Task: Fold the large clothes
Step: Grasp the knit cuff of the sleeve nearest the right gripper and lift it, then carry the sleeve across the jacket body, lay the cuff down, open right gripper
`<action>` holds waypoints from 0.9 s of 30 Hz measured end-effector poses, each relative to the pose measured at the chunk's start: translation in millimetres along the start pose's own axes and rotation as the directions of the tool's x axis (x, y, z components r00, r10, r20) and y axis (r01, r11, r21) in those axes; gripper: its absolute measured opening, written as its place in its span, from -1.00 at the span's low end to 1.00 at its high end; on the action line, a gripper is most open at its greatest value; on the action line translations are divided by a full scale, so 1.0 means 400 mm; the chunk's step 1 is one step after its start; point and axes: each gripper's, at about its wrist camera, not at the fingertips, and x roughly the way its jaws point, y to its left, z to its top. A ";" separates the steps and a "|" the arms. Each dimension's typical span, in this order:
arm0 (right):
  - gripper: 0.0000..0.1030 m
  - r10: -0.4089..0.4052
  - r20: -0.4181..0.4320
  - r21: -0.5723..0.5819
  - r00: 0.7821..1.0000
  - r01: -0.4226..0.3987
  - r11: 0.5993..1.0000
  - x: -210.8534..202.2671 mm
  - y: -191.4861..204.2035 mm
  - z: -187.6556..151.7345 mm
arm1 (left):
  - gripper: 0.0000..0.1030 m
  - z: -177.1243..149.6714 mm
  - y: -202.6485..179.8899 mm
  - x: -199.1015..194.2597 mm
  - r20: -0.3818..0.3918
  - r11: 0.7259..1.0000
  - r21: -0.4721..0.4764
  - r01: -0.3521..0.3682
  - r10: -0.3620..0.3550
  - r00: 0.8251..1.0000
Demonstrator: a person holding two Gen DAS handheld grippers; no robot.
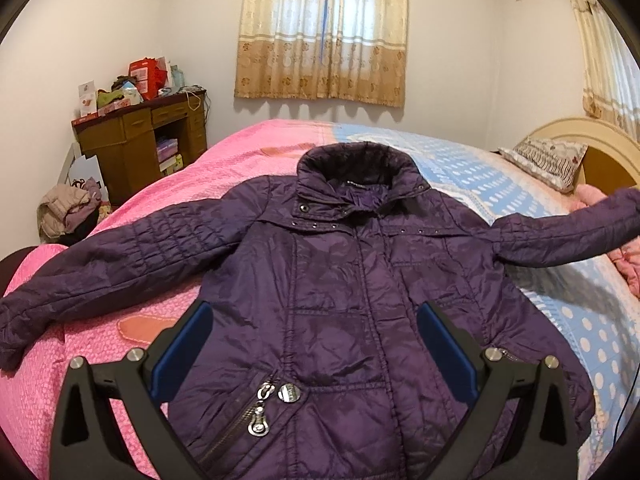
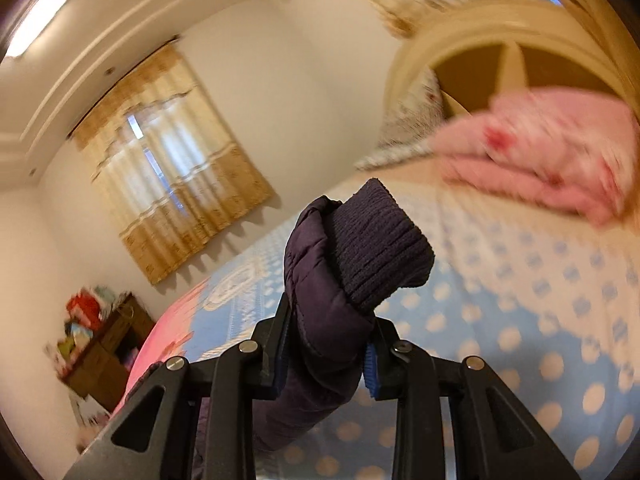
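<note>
Bedroom setup: big bed with a pink and blue dotted bedspread [image 1: 256,160], gold patterned curtains [image 1: 322,32] on the back wall, cluttered brown wooden desk [image 1: 140,136] in the corner. Dark purple quilted puffer jacket [image 1: 340,280] lies front-up on the bed, sleeves spread. Left gripper [image 1: 316,344] hovers over its lower front, blue pads wide apart, holding nothing. Right gripper [image 2: 326,356] is clamped on the jacket's sleeve [image 2: 320,300] near the ribbed knit cuff [image 2: 380,248], lifting it off the bedspread.

From the left wrist we look down across the bed [image 1: 256,160] toward twelve o'clock; the right wrist, close-in, tilts, sharing the curtain [image 1: 324,32] at ten o'clock.
</note>
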 end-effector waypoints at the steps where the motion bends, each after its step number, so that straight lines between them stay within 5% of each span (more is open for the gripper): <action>1: -0.43 0.009 0.004 -0.017 1.000 -0.009 1.000 0.001 0.023 0.009 | 1.00 0.000 0.008 -0.003 0.003 1.000 -0.004 0.002 -0.002 1.000; 6: -0.43 0.091 0.027 -0.196 0.995 -0.084 0.977 -0.011 0.231 0.029 | 1.00 0.000 0.042 -0.011 0.016 1.000 -0.025 -0.003 0.003 1.000; 10: -0.43 0.167 0.023 -0.386 0.986 -0.145 0.911 -0.031 0.421 -0.003 | 1.00 0.000 0.073 -0.012 0.021 0.998 -0.057 -0.007 0.008 1.000; 16: -0.43 0.295 -0.059 -0.614 0.954 -0.268 0.742 -0.060 0.697 -0.131 | 1.00 -0.009 0.112 -0.008 0.017 0.996 -0.086 -0.011 0.012 1.000; 23: -0.43 0.367 -0.280 -0.760 0.887 -0.438 0.480 -0.061 0.953 -0.419 | 1.00 -0.006 0.169 -0.015 0.025 0.992 -0.119 -0.030 0.033 0.999; 27: -0.43 0.343 -0.379 -0.758 0.859 -0.501 0.418 -0.007 0.993 -0.582 | 1.00 0.000 0.200 -0.016 0.029 0.990 -0.133 -0.054 0.058 0.998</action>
